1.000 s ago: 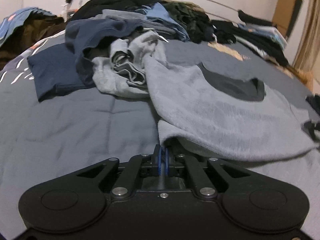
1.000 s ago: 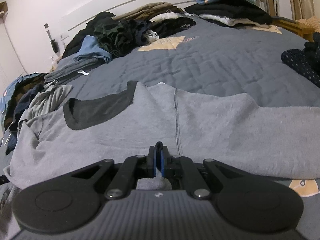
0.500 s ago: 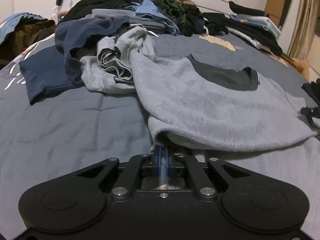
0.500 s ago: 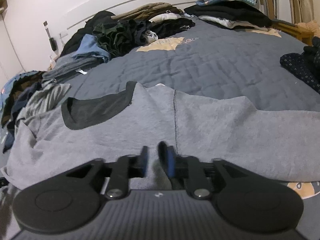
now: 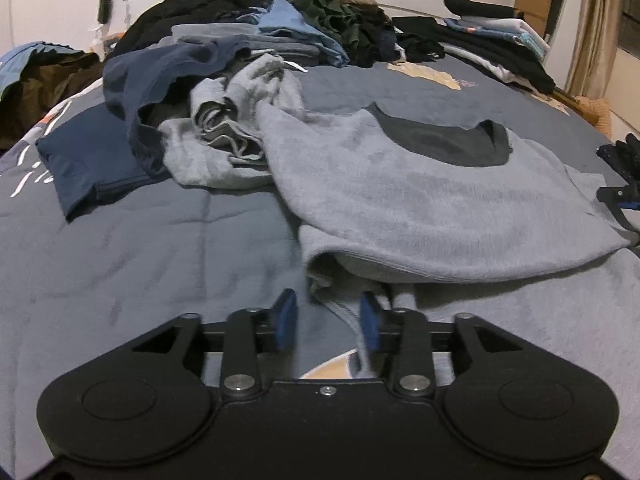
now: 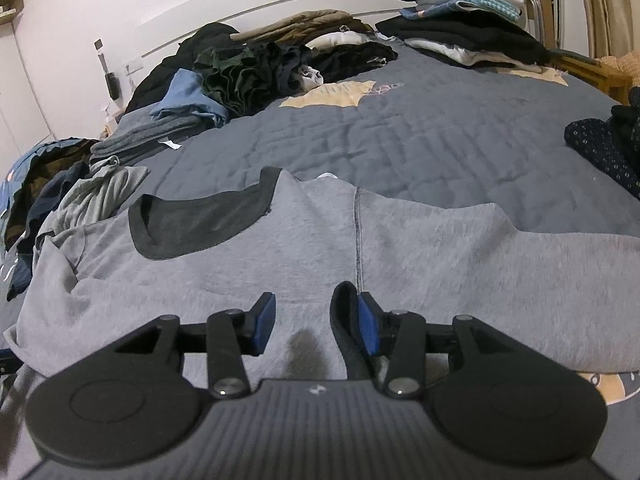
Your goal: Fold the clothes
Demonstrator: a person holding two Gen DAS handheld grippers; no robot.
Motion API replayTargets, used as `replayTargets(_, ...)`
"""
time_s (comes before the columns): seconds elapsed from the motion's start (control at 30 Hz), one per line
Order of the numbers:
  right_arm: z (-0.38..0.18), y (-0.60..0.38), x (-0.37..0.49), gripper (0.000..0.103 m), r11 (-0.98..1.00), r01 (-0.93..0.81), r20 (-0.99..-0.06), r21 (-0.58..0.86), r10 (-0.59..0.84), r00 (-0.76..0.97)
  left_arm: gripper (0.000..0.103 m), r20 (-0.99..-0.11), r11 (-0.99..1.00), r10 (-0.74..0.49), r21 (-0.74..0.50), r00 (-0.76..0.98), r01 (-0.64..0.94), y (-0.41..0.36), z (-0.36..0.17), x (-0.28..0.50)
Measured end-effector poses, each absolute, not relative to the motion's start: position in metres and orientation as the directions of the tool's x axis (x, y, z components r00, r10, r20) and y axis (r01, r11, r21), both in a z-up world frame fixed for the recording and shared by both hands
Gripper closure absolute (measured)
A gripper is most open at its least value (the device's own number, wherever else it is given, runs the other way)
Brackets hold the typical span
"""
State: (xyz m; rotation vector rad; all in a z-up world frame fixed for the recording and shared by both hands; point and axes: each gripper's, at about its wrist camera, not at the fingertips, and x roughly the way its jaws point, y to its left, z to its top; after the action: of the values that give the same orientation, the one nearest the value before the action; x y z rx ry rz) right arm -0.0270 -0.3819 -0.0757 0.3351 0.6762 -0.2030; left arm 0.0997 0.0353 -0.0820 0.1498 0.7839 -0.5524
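Observation:
A grey sweatshirt [image 5: 420, 200] with a dark collar lies on the blue-grey bedspread, its upper part doubled over its lower part. In the right wrist view it [image 6: 280, 264] fills the foreground. My left gripper [image 5: 328, 316] is open just in front of the folded edge's left corner, holding nothing. My right gripper [image 6: 312, 316] is open low over the sweatshirt, and a dark fold of cloth leans against its right finger pad [image 6: 366, 326]. The right gripper also shows at the right edge of the left wrist view [image 5: 620, 196].
A crumpled grey garment [image 5: 228, 136] and navy clothes [image 5: 100, 156] lie left of the sweatshirt. A heap of unfolded clothes [image 6: 248, 72] lies along the headboard. Folded stacks [image 6: 460, 12] stand at the far right. A dark dotted garment [image 6: 604, 148] lies on the right.
Both grippers were shut on the sweatshirt's edge one second ago. The right one opened first, then the left. The cloth has dropped onto the bed and both grippers have drawn back a little.

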Motion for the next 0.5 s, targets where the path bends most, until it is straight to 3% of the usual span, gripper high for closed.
replayTargets(0.2,-0.076,-0.378,-0.026,0.059,0.928,0.282,-0.641,0.244,-0.064,0.765,0.062,-0.687,0.850,-0.478,-0.207,0.547,0.484,0.035,-0.089,0.114)
replayTargets(0.37,-0.075,-0.376,-0.027,0.059,0.929,0.272,-0.639,0.249,-0.054,0.767,0.062,-0.695,0.858,-0.464,-0.197,0.550,0.474,0.026,-0.100,0.119)
replayTargets(0.47,-0.076,-0.374,-0.026,0.059,0.931,0.266,-0.641,0.251,-0.046,0.767,0.088,-0.695,0.867,-0.453,-0.199,0.558,0.457,0.026,-0.103,0.121)
replayTargets(0.5,-0.077,-0.373,-0.026,0.059,0.932,0.262,-0.641,0.250,-0.044,0.767,0.090,-0.696,0.872,-0.449,-0.204,0.560,0.445,0.027,-0.103,0.123)
